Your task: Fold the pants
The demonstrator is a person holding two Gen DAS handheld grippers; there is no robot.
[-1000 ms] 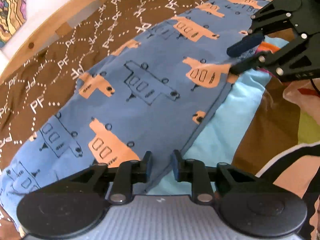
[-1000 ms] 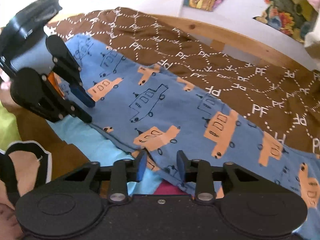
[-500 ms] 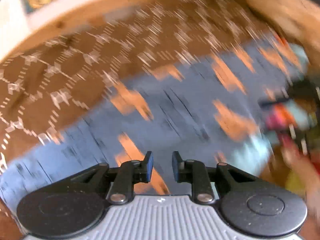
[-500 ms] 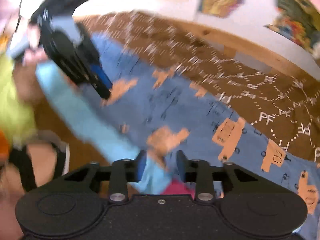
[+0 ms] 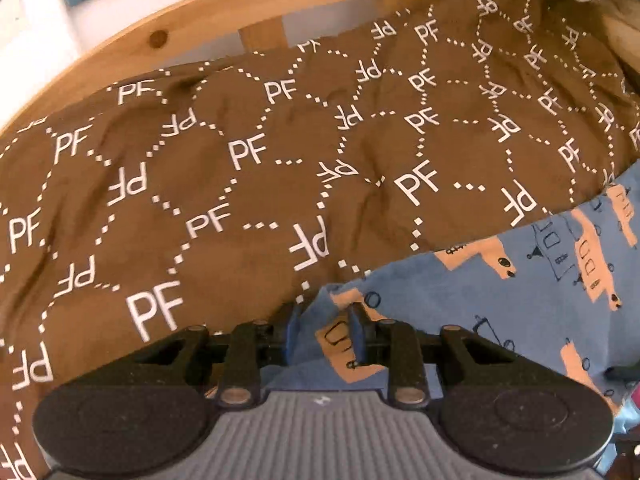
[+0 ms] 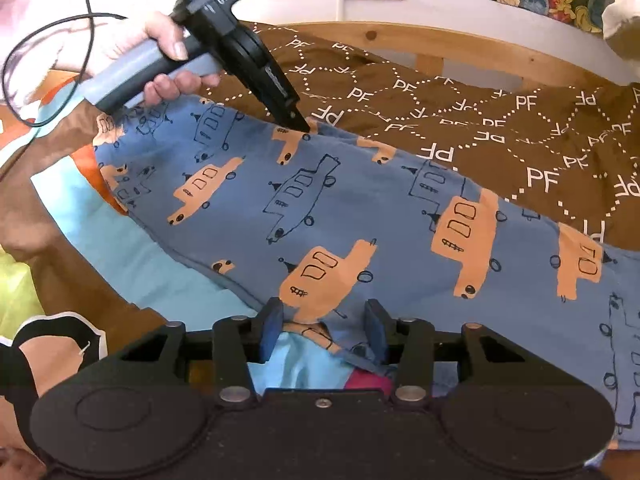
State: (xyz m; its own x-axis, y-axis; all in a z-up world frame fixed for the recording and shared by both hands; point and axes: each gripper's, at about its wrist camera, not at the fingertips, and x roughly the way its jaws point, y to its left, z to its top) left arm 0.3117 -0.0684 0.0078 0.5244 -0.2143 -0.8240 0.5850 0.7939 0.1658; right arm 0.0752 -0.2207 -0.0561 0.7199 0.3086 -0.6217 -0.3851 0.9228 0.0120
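Blue pants (image 6: 340,208) printed with orange and outlined cars lie flat across a brown "PF" blanket (image 6: 480,120). My left gripper (image 5: 324,332) is shut on the pants' (image 5: 520,300) far edge, where it meets the blanket (image 5: 240,200). In the right wrist view the left gripper (image 6: 302,126) pinches that edge at its tip, with a person's hand (image 6: 168,40) on the handle. My right gripper (image 6: 324,330) stands open at the near edge. A fold of the pants lies loose between its fingers, and the pads do not press it.
A wooden bed rail (image 6: 440,40) runs behind the blanket, with pictures on the wall above. Light blue cloth (image 6: 120,220) and other coloured bedding lie under the pants' near side. A black cable (image 6: 24,60) loops at the far left.
The left gripper swung from the pants' near edge across to the far edge by the blanket and shut on it. The right gripper's jaws opened wider and stayed in place.
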